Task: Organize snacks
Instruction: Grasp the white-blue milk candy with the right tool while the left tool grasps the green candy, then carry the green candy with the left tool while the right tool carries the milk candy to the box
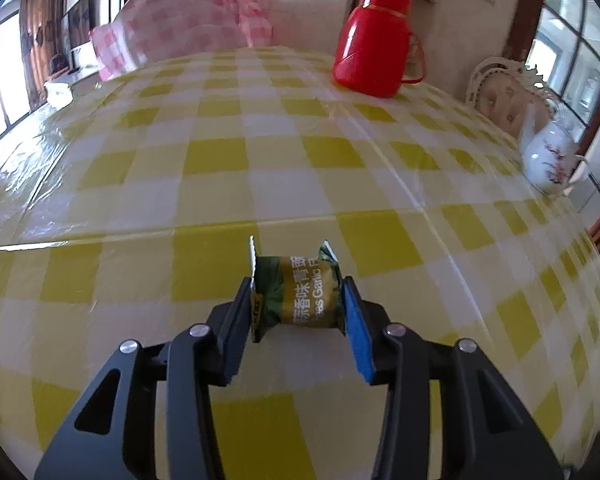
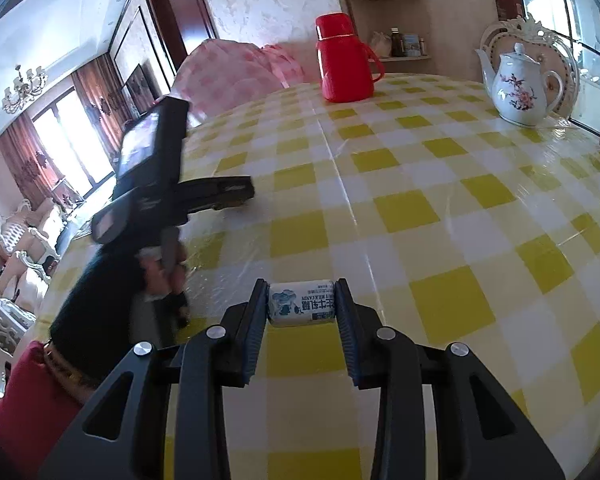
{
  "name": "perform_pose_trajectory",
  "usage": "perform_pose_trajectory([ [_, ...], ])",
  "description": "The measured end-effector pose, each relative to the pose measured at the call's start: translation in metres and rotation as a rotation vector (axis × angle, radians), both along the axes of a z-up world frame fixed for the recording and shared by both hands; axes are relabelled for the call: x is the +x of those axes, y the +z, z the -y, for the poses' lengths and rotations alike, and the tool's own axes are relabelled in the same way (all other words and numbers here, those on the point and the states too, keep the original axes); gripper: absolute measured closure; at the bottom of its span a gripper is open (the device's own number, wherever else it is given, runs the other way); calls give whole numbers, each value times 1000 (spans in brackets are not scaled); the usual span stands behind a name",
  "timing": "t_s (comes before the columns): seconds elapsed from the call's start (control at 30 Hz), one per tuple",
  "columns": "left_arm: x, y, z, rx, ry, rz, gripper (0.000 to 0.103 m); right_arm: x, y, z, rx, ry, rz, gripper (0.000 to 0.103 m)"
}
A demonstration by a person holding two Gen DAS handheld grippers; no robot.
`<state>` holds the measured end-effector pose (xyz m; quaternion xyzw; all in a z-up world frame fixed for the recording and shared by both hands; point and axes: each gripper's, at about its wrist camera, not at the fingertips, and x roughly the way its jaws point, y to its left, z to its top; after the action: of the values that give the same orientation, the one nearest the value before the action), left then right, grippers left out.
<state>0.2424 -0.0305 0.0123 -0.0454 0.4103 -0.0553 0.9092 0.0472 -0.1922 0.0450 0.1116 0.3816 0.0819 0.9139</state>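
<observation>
On the yellow-checked table (image 1: 148, 168), the left gripper (image 1: 299, 296) is clenched on a green pea packet (image 1: 296, 292), its pads pressing both crimped ends. That packet's long axis runs crosswise between the fingers, level with the cloth, its print reading sideways. Whether it touches the cloth cannot be told. The right gripper (image 2: 301, 304) clasps a white milk candy (image 2: 302, 303) the same way: long axis across the jaws, ends against the pads, blue lettering upside down to the camera. Far across the table stand a red flask (image 1: 374, 46) and a flowered teapot (image 2: 520, 88), well apart. From the right wrist view, the left gripper's body is seen in a hand (image 2: 172, 268) at left.
</observation>
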Motion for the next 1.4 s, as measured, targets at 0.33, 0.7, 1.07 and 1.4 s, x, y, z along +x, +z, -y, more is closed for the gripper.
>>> perform_pose_trajectory([
  [0.33,-53,10,31,45,-76,54,59,14,-19,20,16,-65,-55,69],
  [0.7,-111,14,25,52,-97,68,58,16,-23,20,5,-72,-61,69],
  [1.07,-161,15,7,9,-84,75,58,9,-24,5,24,-40,-61,69],
  [1.4,-206,26,-7,-11,-47,138,58,-27,-14,-9,44,-21,-18,69],
])
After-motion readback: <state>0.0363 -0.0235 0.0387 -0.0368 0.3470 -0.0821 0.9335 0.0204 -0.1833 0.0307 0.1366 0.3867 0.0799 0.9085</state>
